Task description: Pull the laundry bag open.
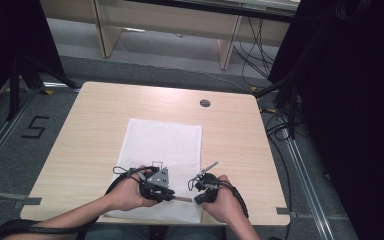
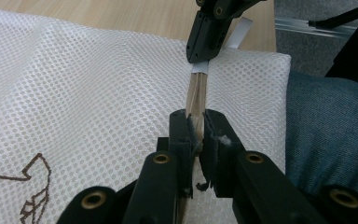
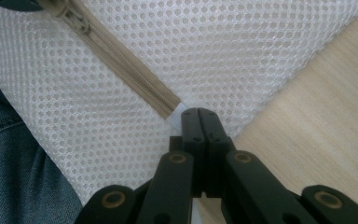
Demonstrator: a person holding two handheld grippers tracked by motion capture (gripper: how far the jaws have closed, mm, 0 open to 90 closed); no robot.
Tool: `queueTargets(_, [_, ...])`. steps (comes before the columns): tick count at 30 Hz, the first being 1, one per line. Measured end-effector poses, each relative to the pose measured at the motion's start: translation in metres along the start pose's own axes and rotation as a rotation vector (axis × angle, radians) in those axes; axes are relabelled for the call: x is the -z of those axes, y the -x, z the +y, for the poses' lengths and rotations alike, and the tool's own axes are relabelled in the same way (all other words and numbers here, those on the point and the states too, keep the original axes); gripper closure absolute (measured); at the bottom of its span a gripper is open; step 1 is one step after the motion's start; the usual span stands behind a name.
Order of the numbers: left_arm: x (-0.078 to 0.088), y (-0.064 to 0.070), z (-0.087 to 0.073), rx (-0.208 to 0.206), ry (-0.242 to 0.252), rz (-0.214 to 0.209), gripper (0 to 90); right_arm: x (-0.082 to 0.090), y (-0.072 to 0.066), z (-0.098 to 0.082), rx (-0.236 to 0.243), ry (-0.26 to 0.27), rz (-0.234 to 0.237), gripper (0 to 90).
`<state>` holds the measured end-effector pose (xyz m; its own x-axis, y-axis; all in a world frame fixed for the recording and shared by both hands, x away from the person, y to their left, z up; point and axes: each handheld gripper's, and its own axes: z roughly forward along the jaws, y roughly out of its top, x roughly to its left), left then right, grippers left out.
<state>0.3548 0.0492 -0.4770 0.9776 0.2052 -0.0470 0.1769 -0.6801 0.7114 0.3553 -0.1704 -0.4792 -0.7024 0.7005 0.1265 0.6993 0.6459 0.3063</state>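
Two claws were at work over the near edge of a pale wooden counter (image 1: 100, 105), and the biggest thing on it was a white mesh bag (image 1: 162, 145), lying flat from the middle of the counter down to that near edge, slightly overhanging it. A brown printed mark (image 2: 32, 191) showed on the mesh in the left gripper view. Along the bag's near edge ran a tan zipper (image 3: 121, 65), stretched in a line between both tools. The left claw (image 1: 169, 196), sitting over the bag's near edge, was pressed together on the zipper, jaws clamped on the tan strip with a little frayed fabric showing between them. The right claw (image 1: 198, 199), close to the bag's near right corner, was squeezed tight on the white tab (image 3: 177, 114) at the zipper's end. Blue denim (image 2: 326, 126) showed just past the counter's near edge. Smallest of all, a round grommet hole (image 1: 205, 103) sat toward the far right corner.
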Motion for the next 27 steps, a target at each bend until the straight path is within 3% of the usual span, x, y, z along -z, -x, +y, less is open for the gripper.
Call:
queueTargets(6, [0.003, 0.001, -0.002, -0.009, -0.008, 0.006, 81.8, 0.0, -0.001, 0.0, 0.002, 0.0, -0.004, 90.0])
queueTargets(7, [0.004, 0.0, -0.003, -0.032, -0.009, 0.006, 81.8, 0.0, 0.0, 0.0, 0.009, 0.002, -0.006, 90.0])
queueTargets(8, [0.004, 0.001, -0.004, -0.006, -0.006, 0.006, 81.8, 0.0, 0.0, 0.0, 0.002, 0.002, -0.002, 90.0])
queueTargets(15, [0.008, 0.001, -0.006, -0.005, 0.005, 0.009, 81.9, 0.0, -0.001, 0.0, -0.001, -0.002, -0.007, 90.0])
queueTargets(20, [0.014, 0.0, -0.009, -0.035, 0.0, 0.021, 81.9, 0.0, 0.0, 0.001, 0.012, -0.008, -0.013, 90.0])
queueTargets(21, [0.015, 0.0, -0.009, -0.015, 0.006, 0.017, 81.9, 0.0, 0.0, 0.001, 0.012, -0.007, -0.012, 90.0])
queueTargets(27, [0.019, 0.0, -0.014, 0.011, 0.013, 0.021, 81.9, 0.0, -0.001, 0.001, 0.005, -0.009, -0.011, 90.0])
